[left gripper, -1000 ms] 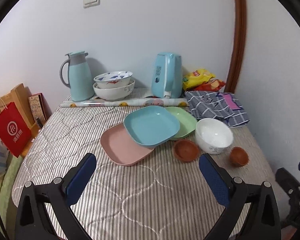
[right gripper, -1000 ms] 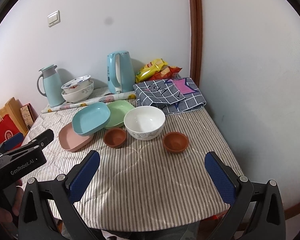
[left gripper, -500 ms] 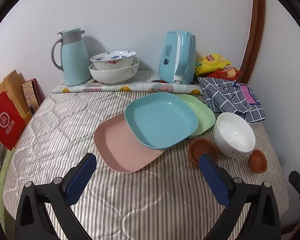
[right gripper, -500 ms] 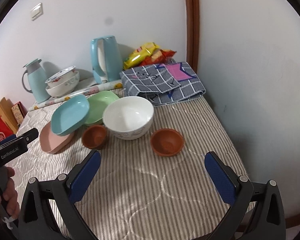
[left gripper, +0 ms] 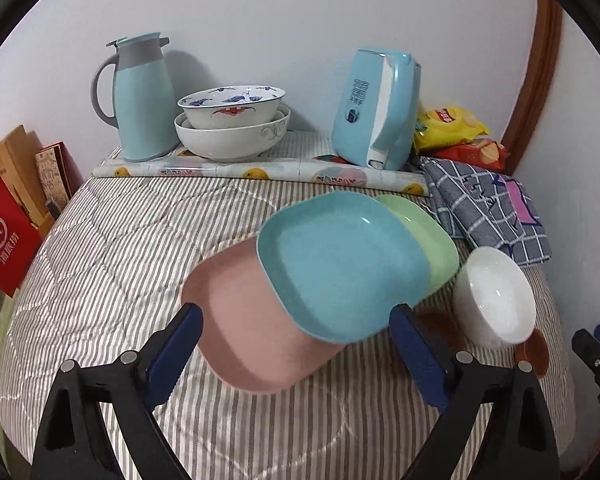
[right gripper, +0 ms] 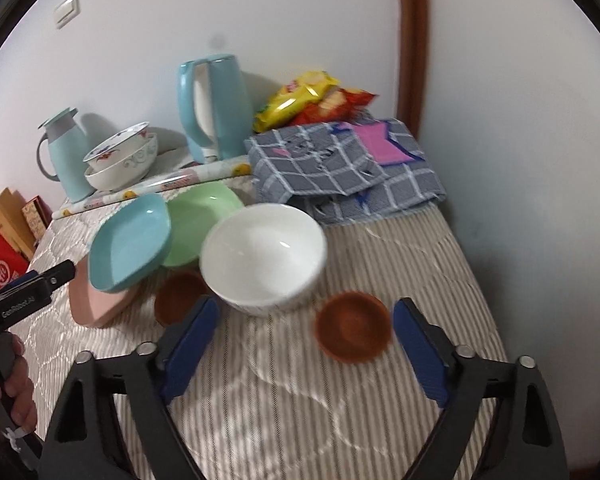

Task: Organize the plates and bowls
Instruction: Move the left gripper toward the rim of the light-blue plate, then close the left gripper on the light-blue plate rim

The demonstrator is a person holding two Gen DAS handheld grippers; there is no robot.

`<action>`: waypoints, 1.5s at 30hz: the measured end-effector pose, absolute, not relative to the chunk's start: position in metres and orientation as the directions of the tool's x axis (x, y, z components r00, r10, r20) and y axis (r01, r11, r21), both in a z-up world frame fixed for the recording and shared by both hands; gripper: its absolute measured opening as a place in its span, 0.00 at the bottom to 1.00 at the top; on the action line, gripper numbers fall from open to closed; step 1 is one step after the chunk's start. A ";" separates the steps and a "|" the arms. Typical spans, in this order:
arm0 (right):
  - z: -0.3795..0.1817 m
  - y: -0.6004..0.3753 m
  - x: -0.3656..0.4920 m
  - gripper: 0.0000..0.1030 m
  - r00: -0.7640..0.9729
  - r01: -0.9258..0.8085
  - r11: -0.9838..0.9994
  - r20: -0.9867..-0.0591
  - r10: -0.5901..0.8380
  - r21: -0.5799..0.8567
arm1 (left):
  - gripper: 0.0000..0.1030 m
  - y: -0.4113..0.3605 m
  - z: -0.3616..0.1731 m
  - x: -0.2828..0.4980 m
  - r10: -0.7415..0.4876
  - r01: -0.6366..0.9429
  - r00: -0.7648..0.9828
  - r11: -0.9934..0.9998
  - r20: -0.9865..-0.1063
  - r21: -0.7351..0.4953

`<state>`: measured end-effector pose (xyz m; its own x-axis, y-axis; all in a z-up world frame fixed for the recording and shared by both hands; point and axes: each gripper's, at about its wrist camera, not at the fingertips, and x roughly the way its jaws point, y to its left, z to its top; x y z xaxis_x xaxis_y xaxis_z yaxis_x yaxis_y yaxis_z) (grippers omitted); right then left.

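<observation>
Left wrist view: left gripper [left gripper: 296, 330] low in frame, jaws spread wide, nothing held; blue pads flank the near edges of the pink plate [left gripper: 252, 332] and blue plate [left gripper: 340, 264] without clear contact. Blue plate at centre, tilted, resting partly on the pink plate and overlapping the green plate [left gripper: 428, 236] behind it at right. White bowl [left gripper: 496, 296] at right of centre, just beside the green plate. One small brown bowl [left gripper: 534, 354] at lower right, mostly hidden behind the white bowl; another brown patch behind the right pad, too covered to identify. Striped quilted cloth [left gripper: 132, 248] over the whole table; pale wall behind. Upper left: teal jug [left gripper: 140, 96] beside two stacked patterned bowls [left gripper: 232, 124]; upper centre-right: blue kettle [left gripper: 376, 108]. Right wrist view: right gripper [right gripper: 306, 334] low in frame, jaws wide apart, empty; brown bowl [right gripper: 354, 332] between the pads, nearer the right one, contact not discernible. White bowl [right gripper: 264, 256] at centre, just above the pads. Second brown bowl [right gripper: 178, 296] left of it, partly cut off by the left pad. Blue plate [right gripper: 130, 242], green plate [right gripper: 200, 220] and pink plate [right gripper: 96, 304] at centre left, overlapping. Checked cloth [right gripper: 340, 168] at upper right, snack bags [right gripper: 308, 96] above it, wooden trim [right gripper: 410, 40] in the room corner. Left gripper body [right gripper: 24, 300] at the left edge, jaws out of sight. Slight motion blur on near objects.
</observation>
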<state>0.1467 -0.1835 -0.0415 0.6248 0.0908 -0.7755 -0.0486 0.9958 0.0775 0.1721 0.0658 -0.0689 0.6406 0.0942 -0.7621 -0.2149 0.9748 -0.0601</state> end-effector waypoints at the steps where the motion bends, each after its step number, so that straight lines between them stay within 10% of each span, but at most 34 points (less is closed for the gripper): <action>1: -0.041 -0.178 0.152 0.78 0.622 -0.064 0.995 -0.776 0.101 0.078 | 0.90 0.068 -0.069 0.175 0.094 -0.216 0.641 0.974 -0.762 -0.062; 13: -0.054 -0.099 0.205 0.48 0.543 -0.219 0.971 -0.816 0.198 0.090 | 0.70 0.097 -0.081 0.217 0.081 -0.231 0.610 0.970 -0.788 -0.079; 37: -0.103 -0.040 0.252 0.38 0.384 -0.214 0.975 -0.912 0.147 0.066 | 0.60 0.119 -0.125 0.282 -0.037 -0.177 0.574 0.970 -0.818 -0.168; 45: -0.111 -0.032 0.259 0.14 0.376 -0.217 0.974 -0.915 0.146 0.066 | 0.23 0.122 -0.135 0.286 -0.079 -0.142 0.561 0.972 -0.824 -0.189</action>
